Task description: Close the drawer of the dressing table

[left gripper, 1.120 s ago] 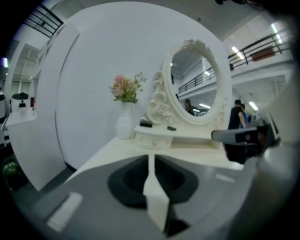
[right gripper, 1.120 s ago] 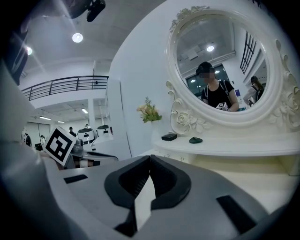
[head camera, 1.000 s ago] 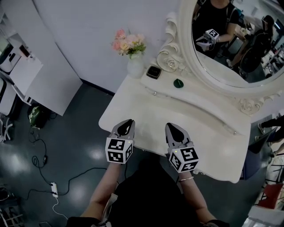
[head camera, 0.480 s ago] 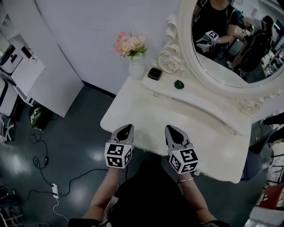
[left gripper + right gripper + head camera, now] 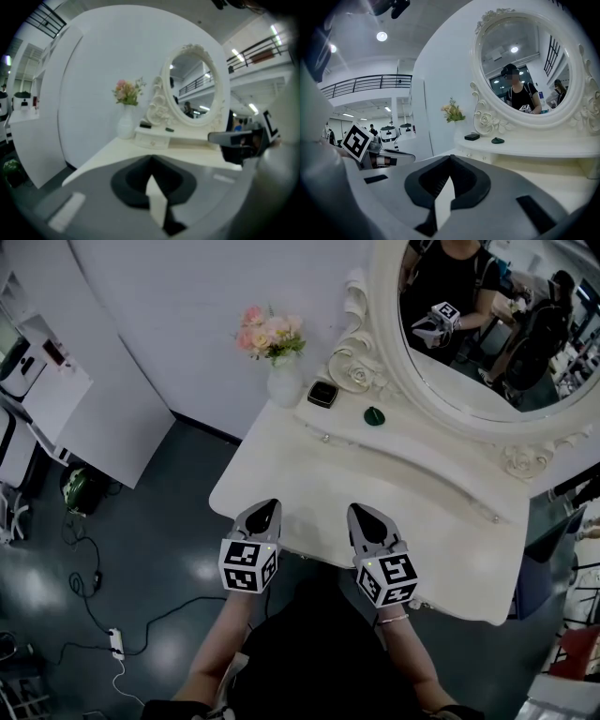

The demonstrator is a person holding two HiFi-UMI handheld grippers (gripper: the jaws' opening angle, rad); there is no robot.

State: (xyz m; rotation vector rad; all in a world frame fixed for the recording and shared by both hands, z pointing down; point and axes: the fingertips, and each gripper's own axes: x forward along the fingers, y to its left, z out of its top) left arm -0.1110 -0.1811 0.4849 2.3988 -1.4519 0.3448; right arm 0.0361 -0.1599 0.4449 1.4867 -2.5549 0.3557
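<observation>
The white dressing table (image 5: 309, 474) carries an oval mirror (image 5: 487, 334) and a raised shelf. The small drawer fronts under that shelf have knobs (image 5: 326, 438) and look flush, the left one (image 5: 152, 139) also in the left gripper view. Any drawer below the tabletop's front edge is hidden. My left gripper (image 5: 267, 506) hangs over the table's front edge, jaws shut with nothing held (image 5: 151, 159). My right gripper (image 5: 357, 510) sits beside it to the right, jaws likewise shut and holding nothing (image 5: 450, 158).
On the table's back left stand a white vase of pink flowers (image 5: 284, 381), a black box (image 5: 323, 393) and a small green item (image 5: 375, 415). Left of the table are a white cabinet (image 5: 56, 399) and, on the dark floor, cables and a power strip (image 5: 114, 641).
The left gripper has drawn back a touch toward the table's front edge. The right gripper has stayed where it was.
</observation>
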